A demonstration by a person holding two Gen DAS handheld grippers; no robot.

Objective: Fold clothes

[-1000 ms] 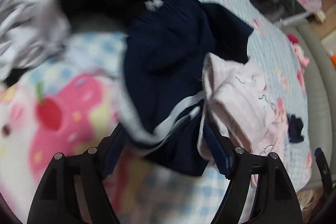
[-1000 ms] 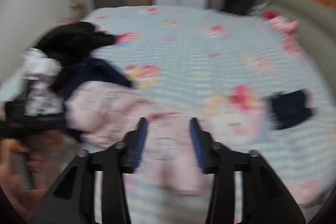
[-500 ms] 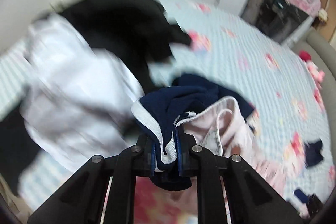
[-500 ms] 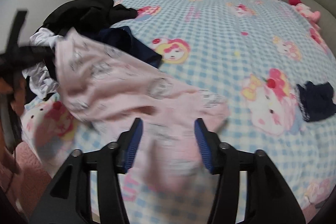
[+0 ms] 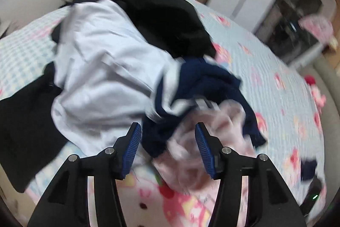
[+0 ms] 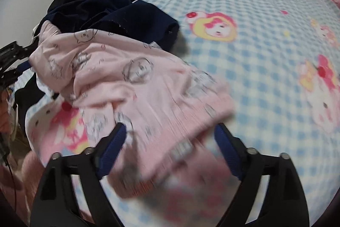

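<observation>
Sorting out one garment from the heap is the step in hand. The left gripper (image 5: 167, 142) is opening, its jaws apart over the navy garment (image 5: 204, 82), nothing pinched. The right gripper (image 6: 170, 148) is opening wide, and the pink printed top (image 6: 131, 82) lies between its jaws without being pressed (its hem is blurred). That top is spread on the checked bedspread (image 6: 255, 24), just beside the pile. A hem or corner probably needs to be gripped next and pulled flat. Counted: one white garment (image 5: 102, 61), one black garment (image 5: 165, 20), one navy, one pink, and one small navy piece (image 5: 308, 169) well apart.
</observation>
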